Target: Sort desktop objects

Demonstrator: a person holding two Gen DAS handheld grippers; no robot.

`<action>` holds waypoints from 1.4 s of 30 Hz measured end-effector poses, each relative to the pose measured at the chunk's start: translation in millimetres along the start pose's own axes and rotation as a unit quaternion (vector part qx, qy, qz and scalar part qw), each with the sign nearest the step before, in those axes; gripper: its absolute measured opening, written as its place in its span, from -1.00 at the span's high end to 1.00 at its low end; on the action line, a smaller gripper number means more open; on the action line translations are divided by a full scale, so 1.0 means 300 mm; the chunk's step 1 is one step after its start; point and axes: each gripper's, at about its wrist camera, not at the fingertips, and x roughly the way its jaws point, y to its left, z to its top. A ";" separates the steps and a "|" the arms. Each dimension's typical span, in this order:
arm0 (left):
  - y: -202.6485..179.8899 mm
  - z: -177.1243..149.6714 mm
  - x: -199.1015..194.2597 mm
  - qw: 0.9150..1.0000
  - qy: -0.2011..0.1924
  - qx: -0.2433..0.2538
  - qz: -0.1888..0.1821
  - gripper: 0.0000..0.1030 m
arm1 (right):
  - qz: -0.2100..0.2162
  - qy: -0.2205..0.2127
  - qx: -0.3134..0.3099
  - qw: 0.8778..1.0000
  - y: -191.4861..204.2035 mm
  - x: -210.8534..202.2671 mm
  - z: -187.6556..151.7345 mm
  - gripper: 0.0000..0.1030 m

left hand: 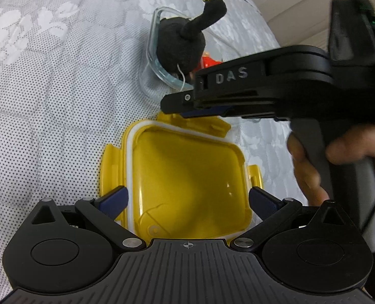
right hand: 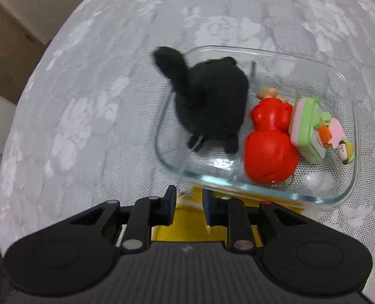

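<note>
Square yellow lid (left hand: 187,177) with white rim and side flaps, flat on the lace-covered table (left hand: 48,88), left gripper (left hand: 187,198) with jaws wide around its near end, right gripper (right hand: 188,202) over the far flap, jaws narrowly apart, holding nothing, beyond it a glass dish (right hand: 349,116) with black plush toy (right hand: 210,106), red figure (right hand: 269,139).

Left hand-held gripper (left hand: 187,197): matte black body, ribbed grey top plate with a crosshair mark, two round discs, silver pivot pins, dark blue pads (left hand: 116,198) on the fingers.

Right hand-held gripper (right hand: 188,202): same black build, blue-lined fingers, one reddish pin among silver ones. Raised letters "DAS" and a small screw are seen on its side from the left wrist; grey handle, bare-skinned hand (left hand: 339,162).
</note>
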 end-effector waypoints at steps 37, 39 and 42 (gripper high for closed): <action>0.082 -0.072 -0.253 0.998 -0.044 -0.033 0.012 -1.00 | 0.064 -0.065 0.042 0.995 -0.019 -0.002 -0.078 0.58; 0.050 -0.108 -0.307 0.998 -0.048 -0.018 0.032 -1.00 | 0.046 -0.102 0.031 0.993 0.004 -0.007 -0.105 0.44; -0.023 -0.148 -0.371 0.998 -0.042 0.012 0.036 -1.00 | 0.031 -0.123 0.038 0.991 0.024 0.011 -0.117 0.10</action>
